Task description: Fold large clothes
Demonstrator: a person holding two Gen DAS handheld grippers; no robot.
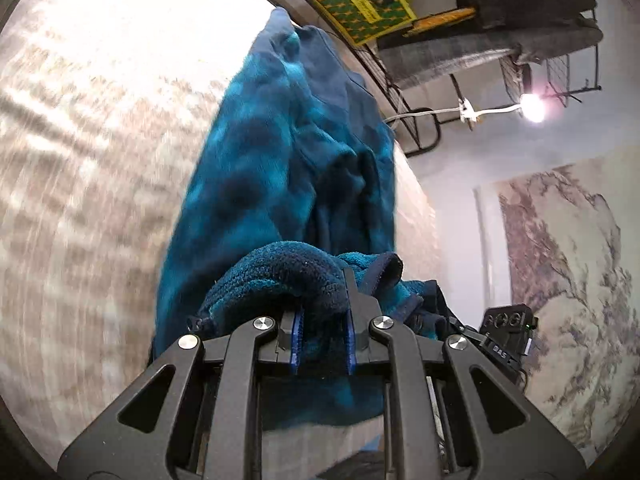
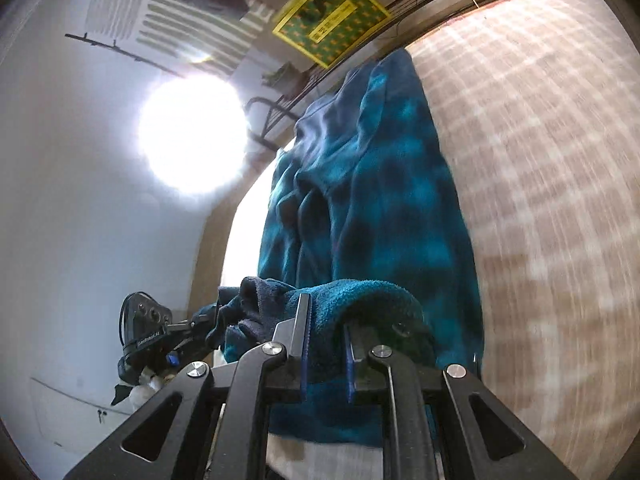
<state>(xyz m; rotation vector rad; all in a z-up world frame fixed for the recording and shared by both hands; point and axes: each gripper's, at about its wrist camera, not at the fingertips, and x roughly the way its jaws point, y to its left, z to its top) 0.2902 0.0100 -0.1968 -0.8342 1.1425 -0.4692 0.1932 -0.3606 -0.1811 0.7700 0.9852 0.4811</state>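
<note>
surface: plaid bed cover [image 1: 80, 160] | on it: blue fleece garment [image 1: 272, 184]

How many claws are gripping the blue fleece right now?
2. The left claw and the right claw each pinch one end of the fleece edge.

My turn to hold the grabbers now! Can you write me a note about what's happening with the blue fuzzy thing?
Left gripper: fingers shut on one bunched edge of the blue fleece garment.
Right gripper: fingers shut on another bunched edge of it.
Where: the fleece stretches away from both grippers along the checked bed cover, wrinkled and lengthwise.
Done: both edges gripped.
Left: no neat fold shows yet; probably lay the held edges over, then smooth.
</note>
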